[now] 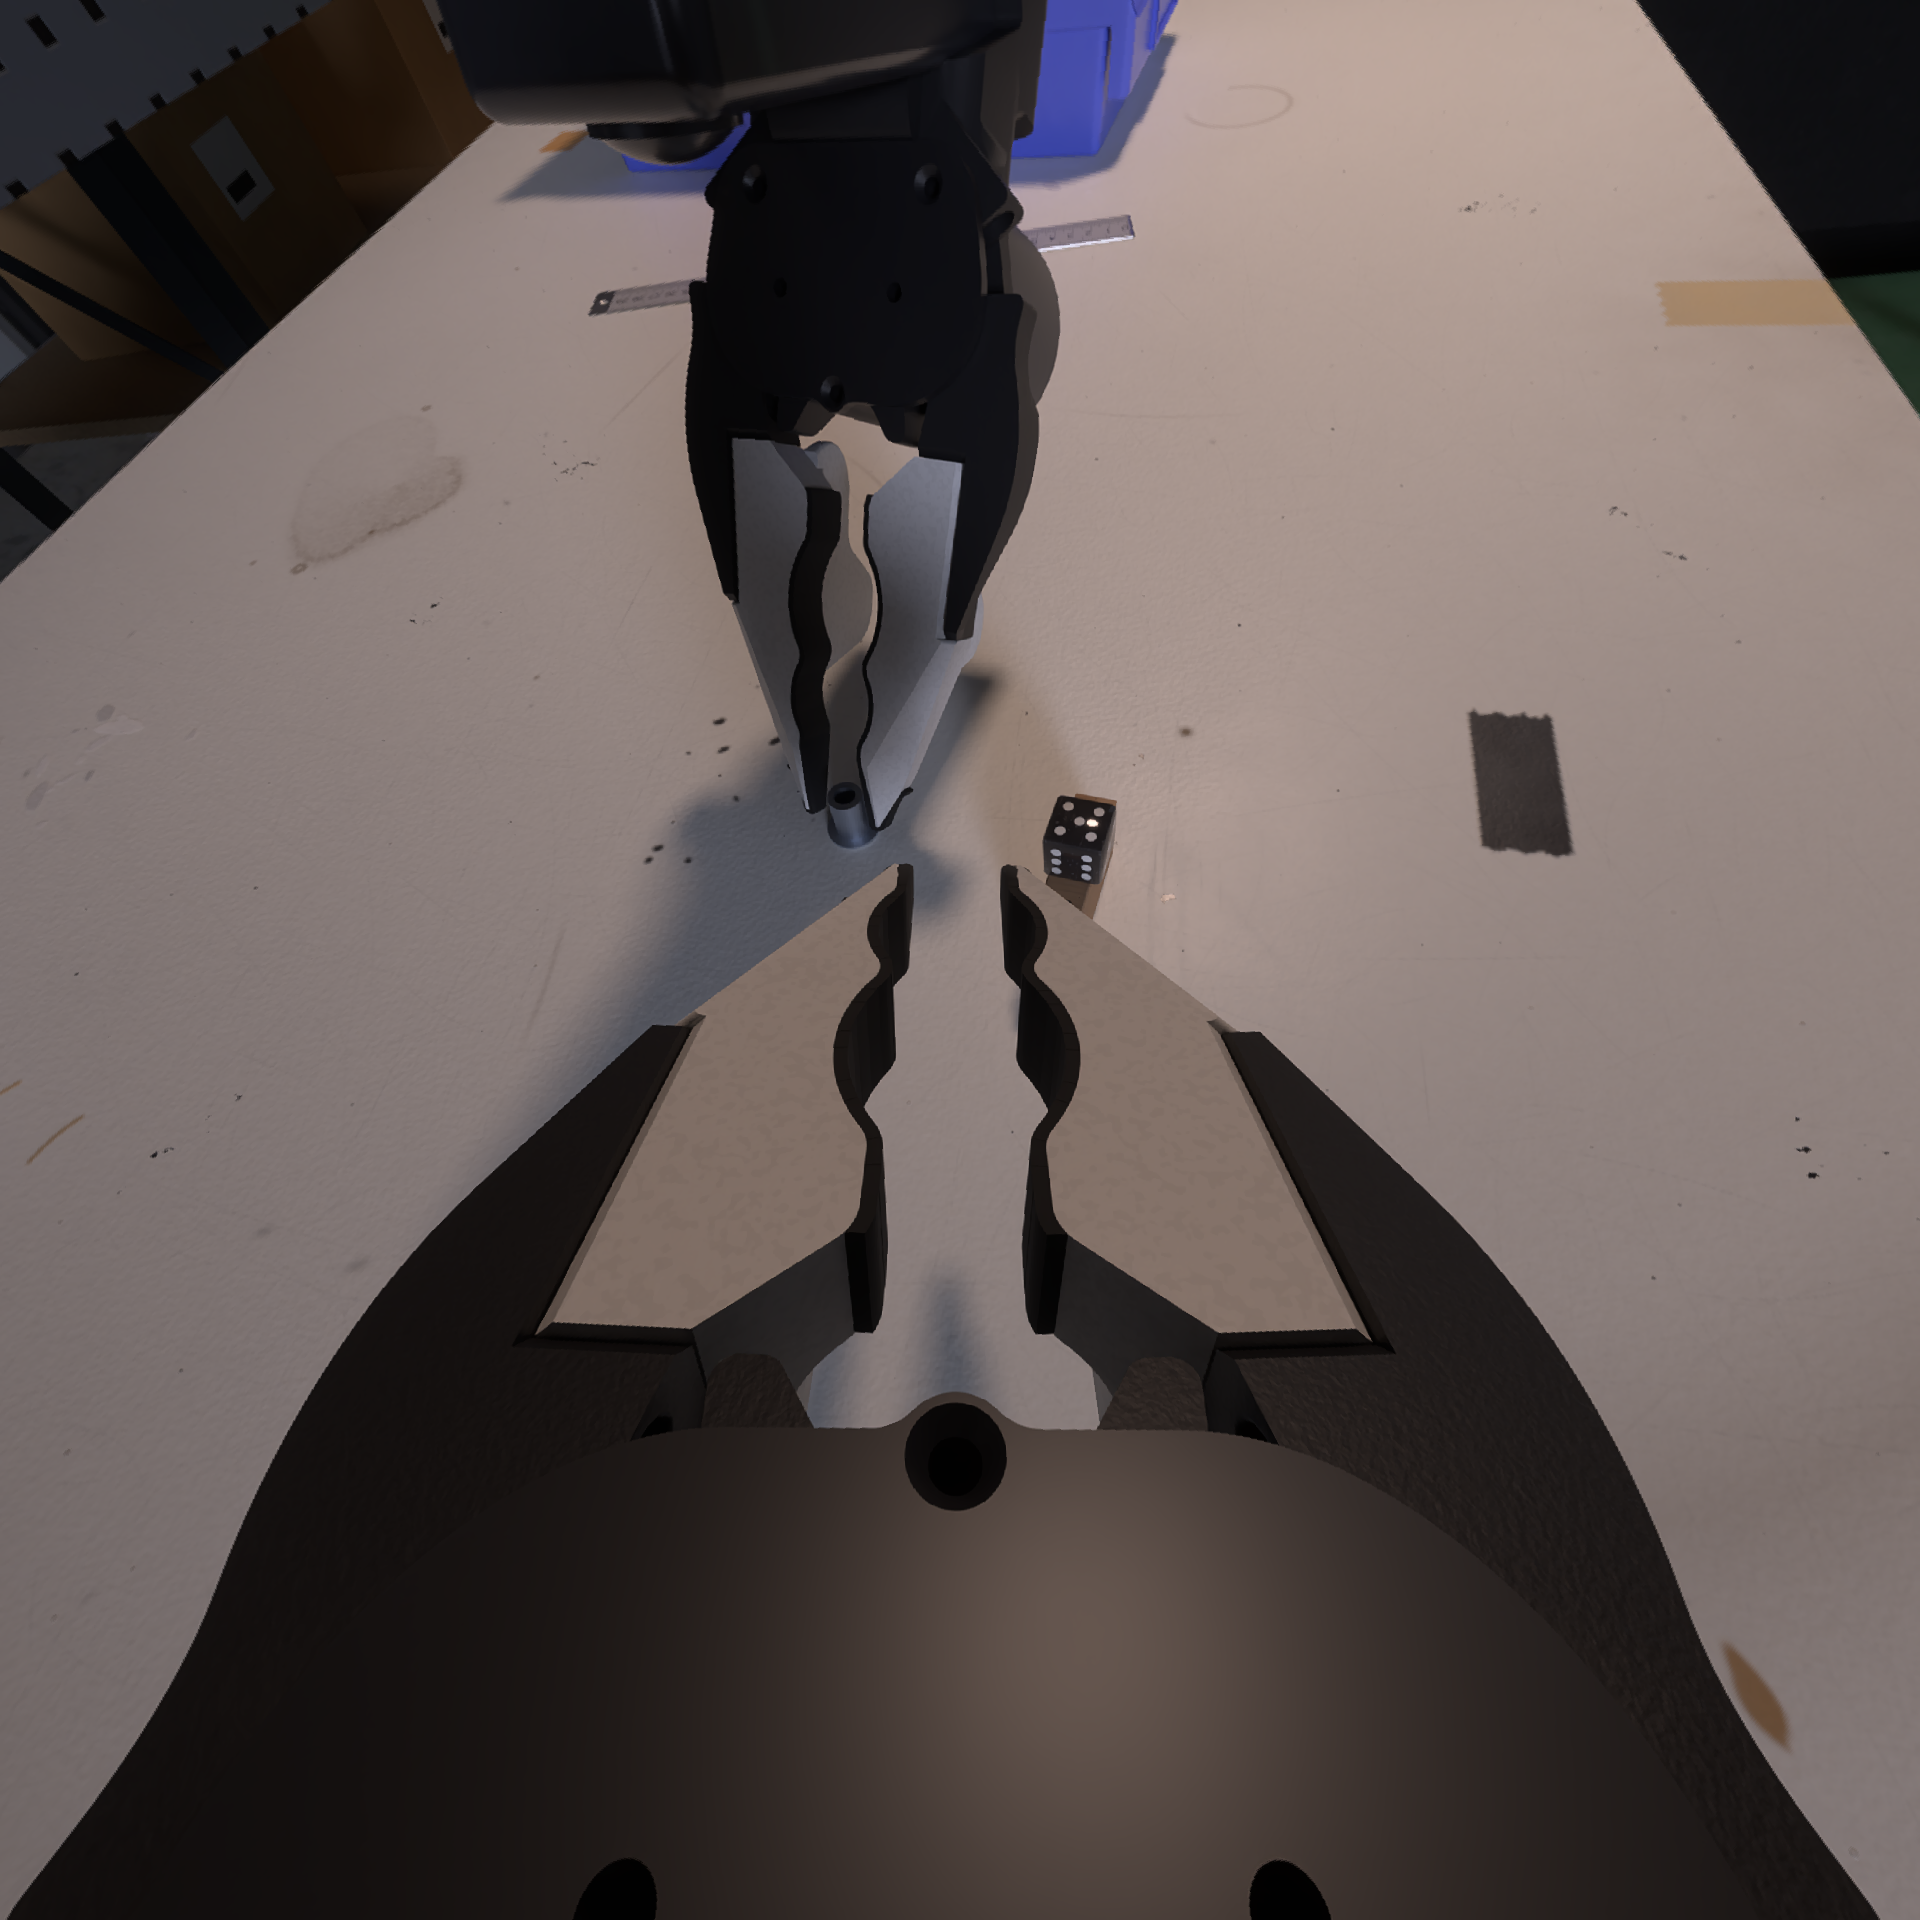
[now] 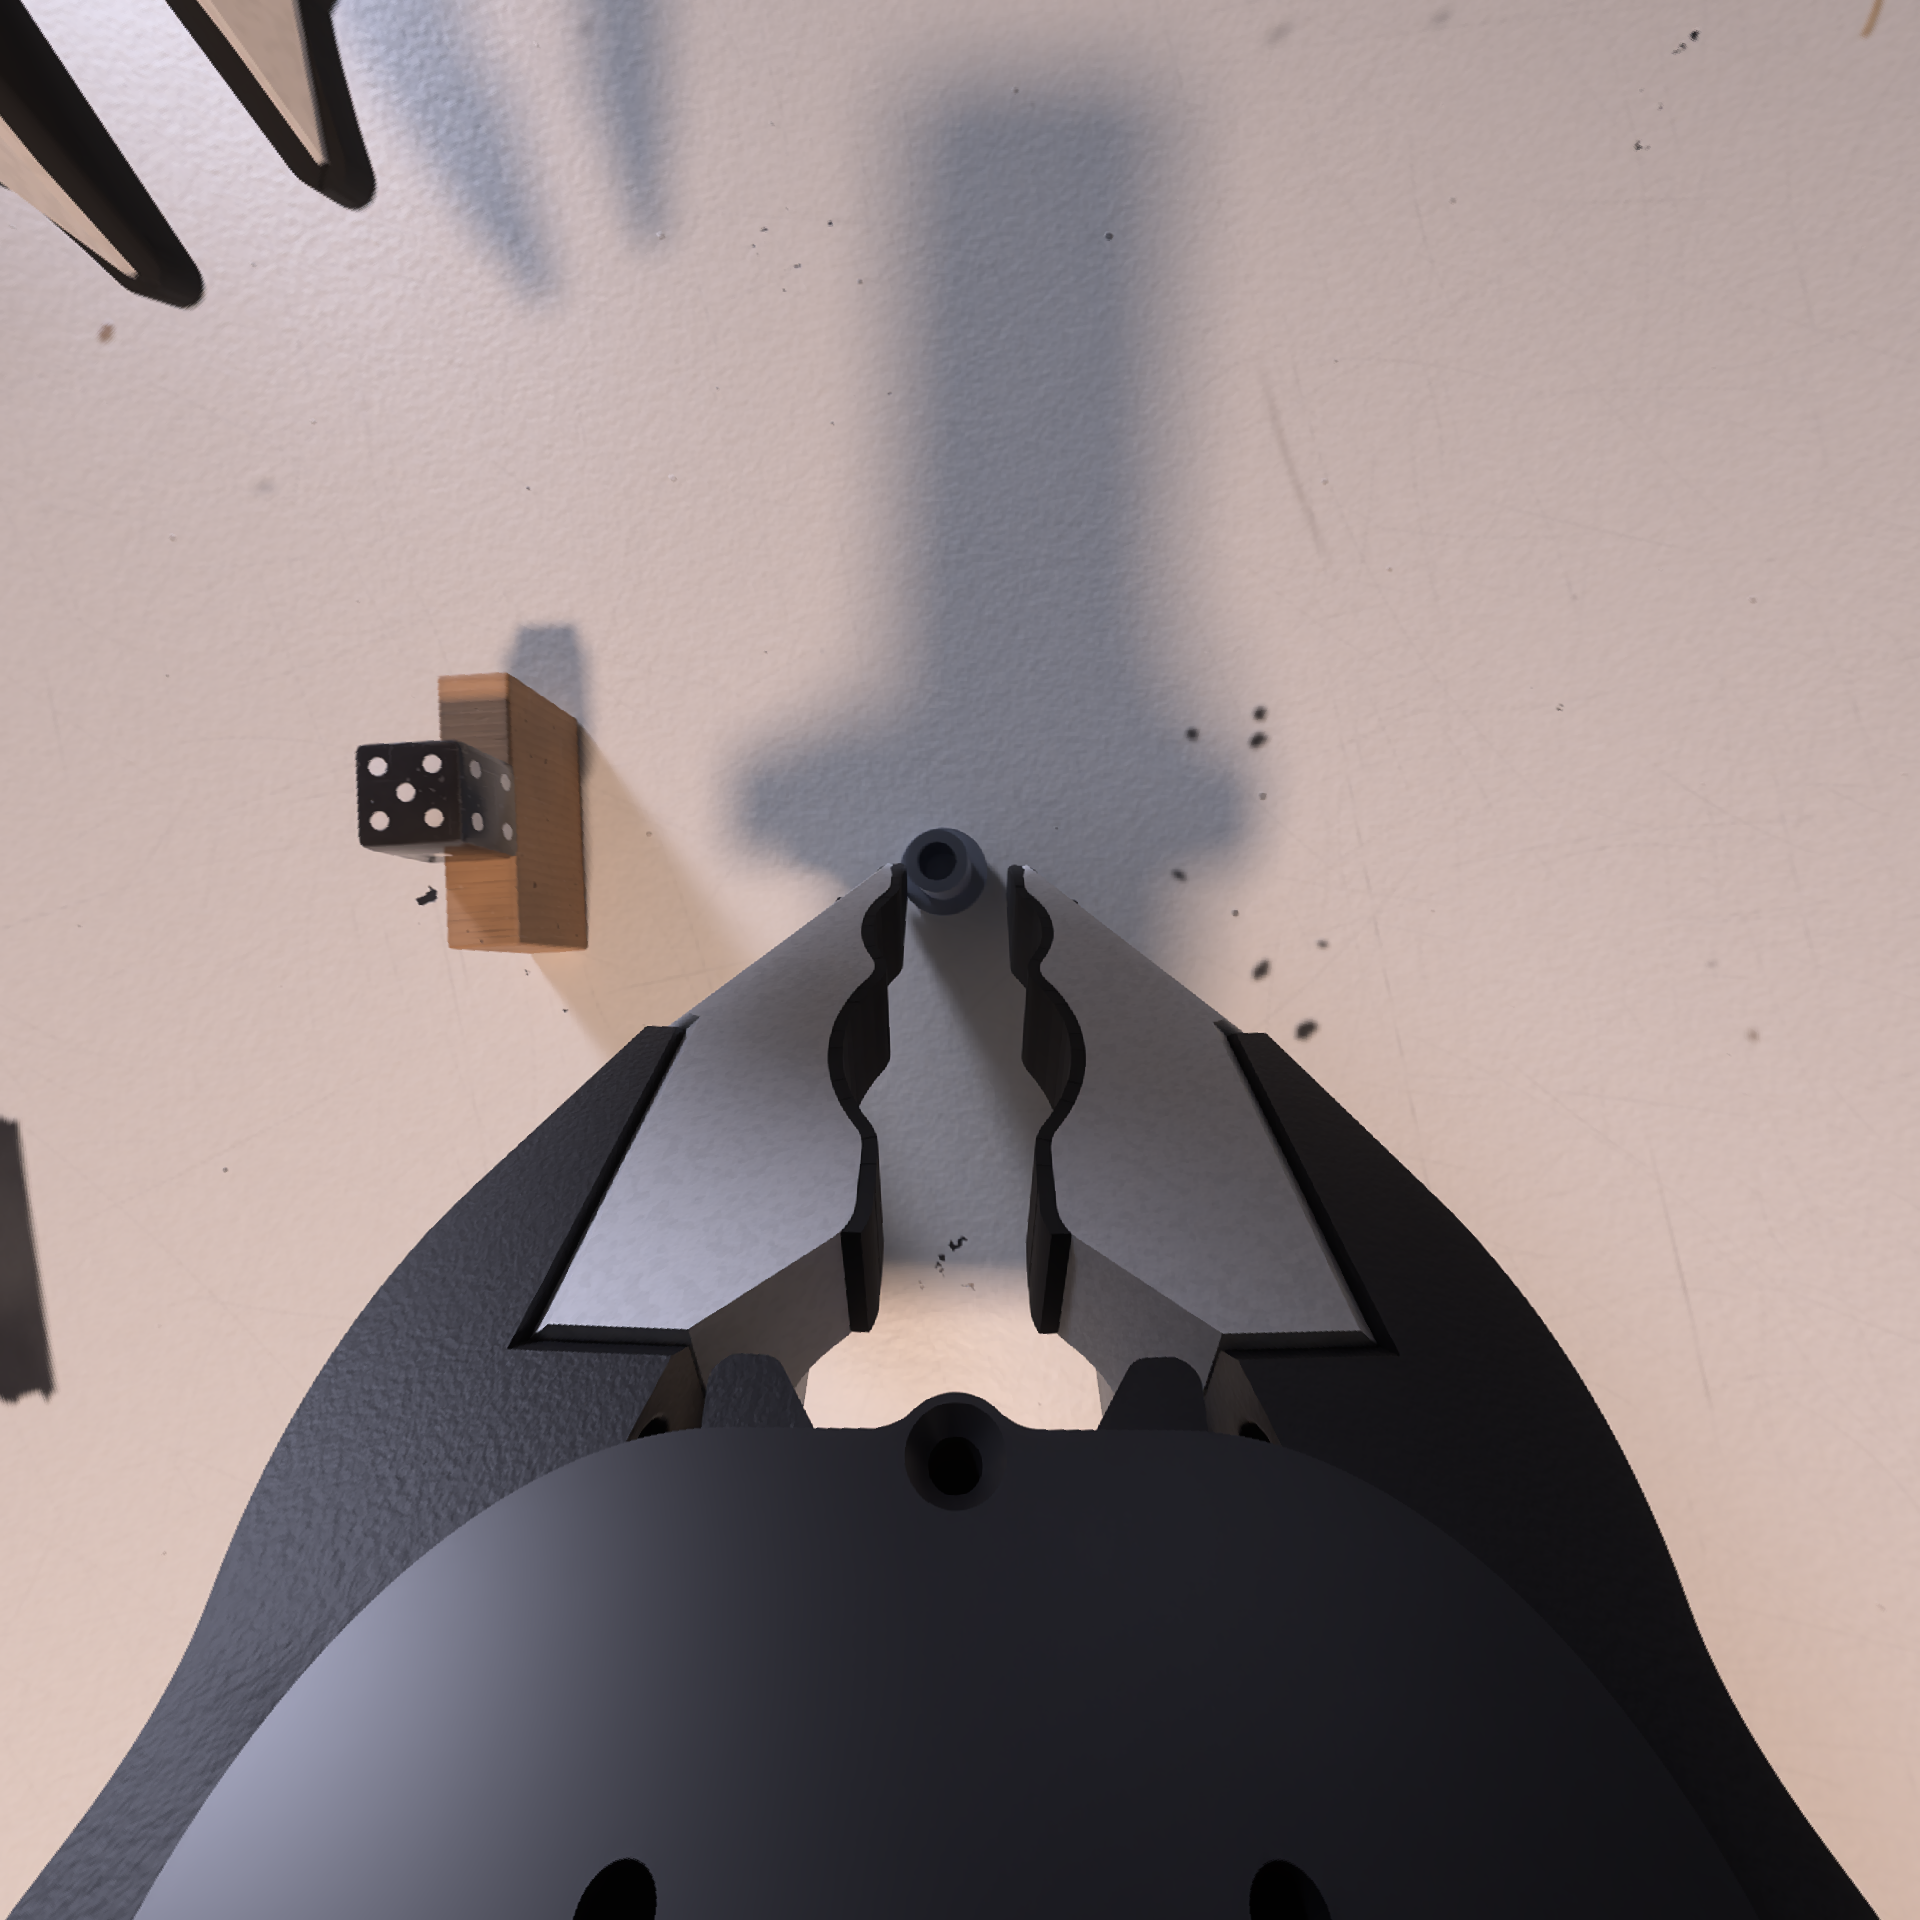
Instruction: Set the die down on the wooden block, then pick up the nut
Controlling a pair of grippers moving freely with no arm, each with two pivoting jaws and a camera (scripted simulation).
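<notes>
- Right gripper (image 2: 954, 883) is pointing almost straight down at the bench (image 2: 1455, 520), fingers spread, with the nut (image 2: 940, 871) sitting right at the tips. It's closer to one fingertip than the other, and I can't tell if that one actually touches it. Nothing's clamped yet.
- My read: it's lined up like that so the fingers can straddle the nut and close in from both sides.
- Left gripper (image 1: 956, 878) has its fingers apart too and holds nothing. Looks parked back from the action, probably to keep clear.
- The die (image 2: 431, 795) is already on the wooden block (image 2: 525, 821), hanging over one edge a bit, so step one looks done. Block sits off to the side of the nut, near but not touching.
- Farther out: a steel ruler (image 1: 639, 299), a dark tape strip (image 1: 1519, 781), a blue bin (image 1: 1091, 94).
- No brands or readable writing anywhere, only die pips and ruler tick marks.
</notes>
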